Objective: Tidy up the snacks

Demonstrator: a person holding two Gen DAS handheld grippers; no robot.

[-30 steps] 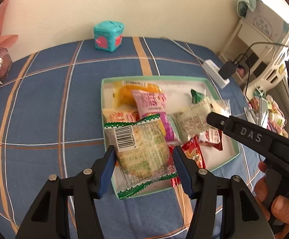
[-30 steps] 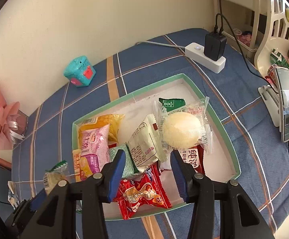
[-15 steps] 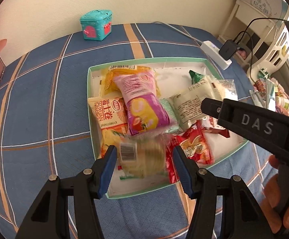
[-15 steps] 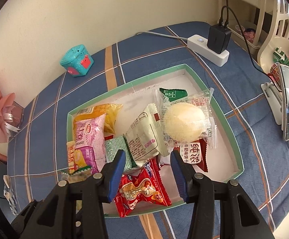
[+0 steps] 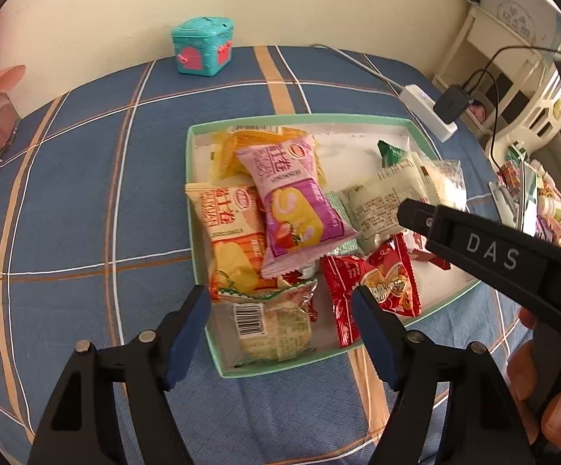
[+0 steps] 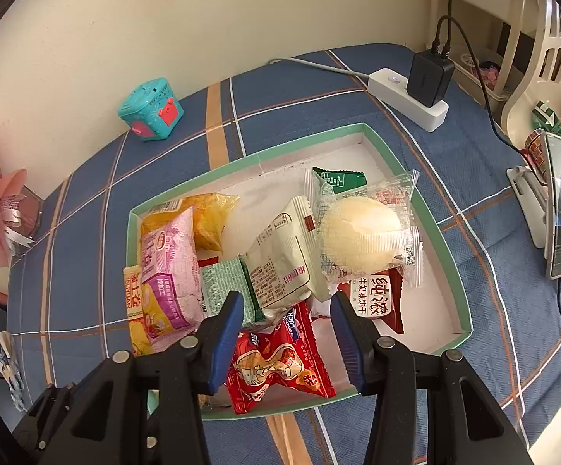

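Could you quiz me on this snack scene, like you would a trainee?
1. True or false: the clear-wrapped snack with the barcode lies inside the green-rimmed tray.
2. Which packet rests partly on the yellow-orange packet? A) red packet B) pink packet C) dark green packet
3. Fill in: the white power strip has a ____ charger plugged into it.

Key:
1. True. It lies in the tray's near corner, between the fingers of the left claw, whose jaws are opening and not pressing it.
2. B, the pink packet.
3. Black.
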